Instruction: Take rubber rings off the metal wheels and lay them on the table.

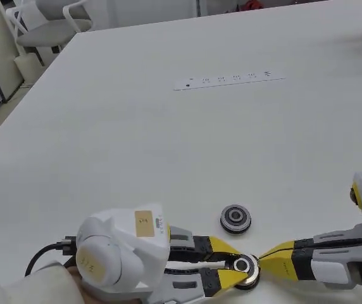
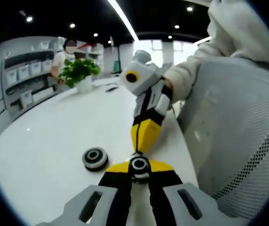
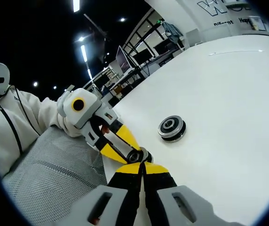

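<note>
Right now the metal wheel (image 1: 245,264) sits clamped in your left gripper (image 2: 139,168) low over the table's (image 1: 168,139) near edge. Your right gripper (image 3: 142,168) has its jaws drawn narrow, tips against the wheel's rim; you can't tell whether they pinch the rubber ring (image 2: 131,165). This looks like the peeling step, so hold the wheel firm, draw the ring off sideways and lay it down, before the second wheel (image 1: 235,218) just beyond.

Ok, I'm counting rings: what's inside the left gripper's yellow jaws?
A round metal wheel wearing a black rubber ring, clamped by the left gripper; the shut tips of the right gripper meet its rim. Whether they pinch the ring is hidden.
</note>
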The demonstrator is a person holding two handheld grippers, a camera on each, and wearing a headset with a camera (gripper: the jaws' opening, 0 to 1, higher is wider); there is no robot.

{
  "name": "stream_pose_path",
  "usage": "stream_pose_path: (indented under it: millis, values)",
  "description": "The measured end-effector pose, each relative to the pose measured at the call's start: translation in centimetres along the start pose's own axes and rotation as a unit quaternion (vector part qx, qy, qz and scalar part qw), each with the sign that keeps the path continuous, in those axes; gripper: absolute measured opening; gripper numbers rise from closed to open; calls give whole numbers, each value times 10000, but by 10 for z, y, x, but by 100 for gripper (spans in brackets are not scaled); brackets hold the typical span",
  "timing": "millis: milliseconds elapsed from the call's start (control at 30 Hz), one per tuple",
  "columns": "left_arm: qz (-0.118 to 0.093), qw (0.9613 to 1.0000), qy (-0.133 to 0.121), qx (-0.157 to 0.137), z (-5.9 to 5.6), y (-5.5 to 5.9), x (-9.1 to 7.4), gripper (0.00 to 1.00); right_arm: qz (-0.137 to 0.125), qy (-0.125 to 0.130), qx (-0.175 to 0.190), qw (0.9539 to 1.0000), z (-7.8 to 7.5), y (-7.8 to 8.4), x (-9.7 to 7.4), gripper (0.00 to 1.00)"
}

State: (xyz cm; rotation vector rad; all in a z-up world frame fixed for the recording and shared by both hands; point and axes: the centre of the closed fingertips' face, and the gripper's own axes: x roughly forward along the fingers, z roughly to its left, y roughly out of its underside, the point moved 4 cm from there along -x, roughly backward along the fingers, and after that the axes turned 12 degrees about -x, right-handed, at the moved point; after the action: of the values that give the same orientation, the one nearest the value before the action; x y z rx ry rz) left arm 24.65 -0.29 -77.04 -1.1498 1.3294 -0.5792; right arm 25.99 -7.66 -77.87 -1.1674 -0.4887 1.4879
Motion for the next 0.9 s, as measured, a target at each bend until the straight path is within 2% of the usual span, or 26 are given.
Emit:
stream_pose_path:
  millis: [900]
  values:
    - [14,10000,-10,45,0,0,0,14,-90,-140,23,9999,8,-6,0,0]
